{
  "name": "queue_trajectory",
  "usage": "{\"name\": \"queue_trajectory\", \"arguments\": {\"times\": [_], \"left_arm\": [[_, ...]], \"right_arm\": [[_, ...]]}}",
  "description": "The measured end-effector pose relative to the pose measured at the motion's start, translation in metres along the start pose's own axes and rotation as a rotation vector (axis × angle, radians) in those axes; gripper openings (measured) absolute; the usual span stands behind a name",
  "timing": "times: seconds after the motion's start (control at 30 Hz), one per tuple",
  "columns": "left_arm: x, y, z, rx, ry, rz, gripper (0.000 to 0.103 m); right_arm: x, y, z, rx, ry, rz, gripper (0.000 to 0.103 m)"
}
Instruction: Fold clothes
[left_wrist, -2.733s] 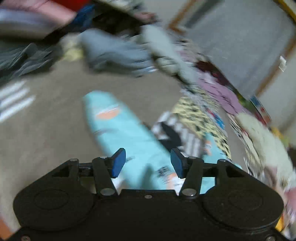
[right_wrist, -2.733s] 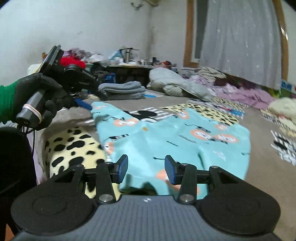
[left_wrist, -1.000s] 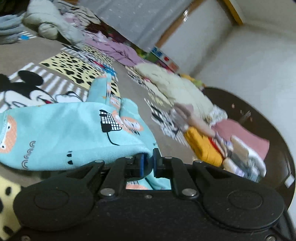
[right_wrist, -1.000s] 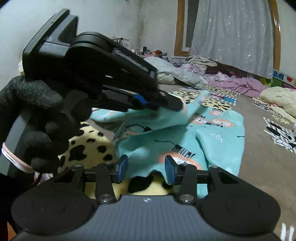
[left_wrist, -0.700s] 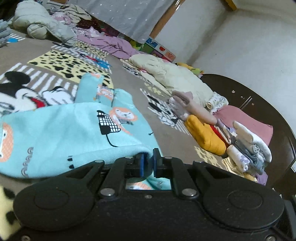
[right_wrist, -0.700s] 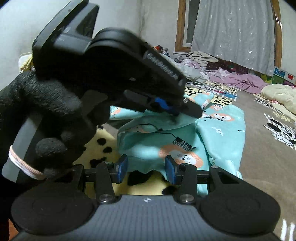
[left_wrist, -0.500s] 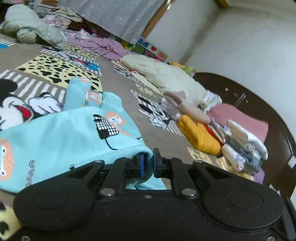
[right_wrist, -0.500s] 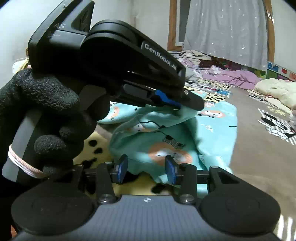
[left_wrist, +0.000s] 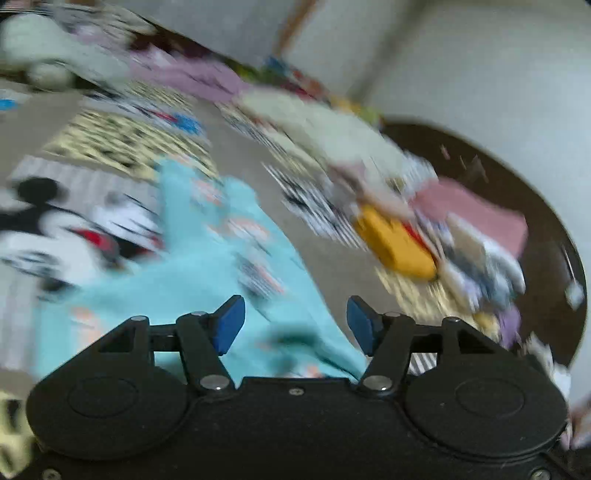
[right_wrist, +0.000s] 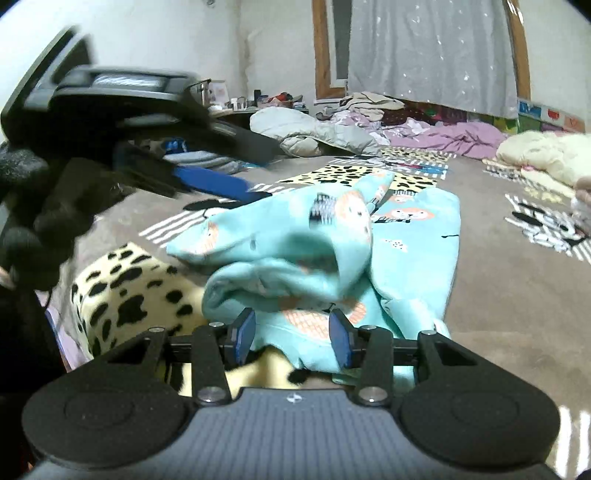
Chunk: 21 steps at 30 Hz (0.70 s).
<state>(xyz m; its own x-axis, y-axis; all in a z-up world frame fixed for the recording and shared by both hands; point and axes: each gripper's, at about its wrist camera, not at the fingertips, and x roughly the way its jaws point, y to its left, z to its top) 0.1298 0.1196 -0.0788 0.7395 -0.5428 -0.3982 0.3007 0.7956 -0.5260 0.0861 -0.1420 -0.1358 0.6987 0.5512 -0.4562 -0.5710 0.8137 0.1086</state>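
A light-blue fleece garment (right_wrist: 332, 240) printed with orange lions lies crumpled on the brown carpet, one part folded over onto the rest. The left wrist view is blurred and shows that garment (left_wrist: 192, 280) below my left gripper (left_wrist: 295, 323), which is open with nothing between its blue pads. From the right wrist view, the left gripper (right_wrist: 221, 184) sits at the upper left in a black-gloved hand (right_wrist: 33, 221), just off the cloth's far-left edge. My right gripper (right_wrist: 291, 338) hangs open just over the garment's near edge.
A yellow cloth with black spots (right_wrist: 129, 291) lies under the garment's near-left side. A stack of folded clothes (left_wrist: 424, 236) sits to the right by a dark round table (left_wrist: 546, 229). Loose clothes and bedding (right_wrist: 424, 125) line the far wall under a grey curtain.
My left gripper, shut on the garment's edge half a second ago, has opened and let the cloth drop, and is pulling back to the left. The right gripper stays open.
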Motion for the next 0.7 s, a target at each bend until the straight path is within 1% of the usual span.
{"name": "queue_trajectory", "arguments": {"times": [0.07,0.13,0.23,0.27,0.37,0.43,0.5,0.57,0.6,0.63,0.67,0.7], "left_arm": [[-0.021,0.028,0.006,-0.083,-0.044,0.063,0.06],[-0.034,0.05,0.005,-0.156,-0.033,0.111,0.06],[-0.036,0.068,-0.003,-0.224,0.062,0.08,0.06],[-0.031,0.069,-0.008,-0.238,0.102,0.054,0.06],[-0.008,0.066,-0.023,-0.274,0.209,0.016,0.06],[0.006,0.066,-0.034,-0.325,0.249,0.008,0.06],[0.014,0.067,-0.038,-0.402,0.202,-0.003,0.06],[0.016,0.071,-0.04,-0.495,0.138,-0.002,0.06],[0.017,0.071,-0.041,-0.528,0.099,0.018,0.059],[0.017,0.072,-0.042,-0.558,0.059,0.041,0.054],[0.019,0.069,-0.042,-0.546,0.033,0.071,0.053],[0.02,0.065,-0.041,-0.526,0.011,0.102,0.046]], "right_arm": [[-0.002,0.001,-0.002,0.027,-0.005,0.002,0.045],[-0.002,0.0,-0.002,0.044,-0.013,-0.004,0.045],[-0.001,0.0,-0.002,0.054,-0.026,-0.02,0.045],[-0.001,0.001,-0.001,0.05,-0.035,-0.027,0.045],[-0.002,0.005,0.001,0.026,-0.074,-0.045,0.045],[-0.002,0.012,0.003,-0.008,-0.098,-0.03,0.045],[0.001,0.019,0.003,-0.047,-0.1,-0.011,0.044],[0.009,0.024,0.001,-0.075,-0.085,0.005,0.044],[0.012,0.025,0.001,-0.074,-0.079,0.009,0.044],[0.015,0.024,0.0,-0.069,-0.076,0.011,0.044],[0.016,0.025,0.0,-0.07,-0.077,0.012,0.044],[0.016,0.025,0.001,-0.076,-0.083,0.011,0.044]]}}
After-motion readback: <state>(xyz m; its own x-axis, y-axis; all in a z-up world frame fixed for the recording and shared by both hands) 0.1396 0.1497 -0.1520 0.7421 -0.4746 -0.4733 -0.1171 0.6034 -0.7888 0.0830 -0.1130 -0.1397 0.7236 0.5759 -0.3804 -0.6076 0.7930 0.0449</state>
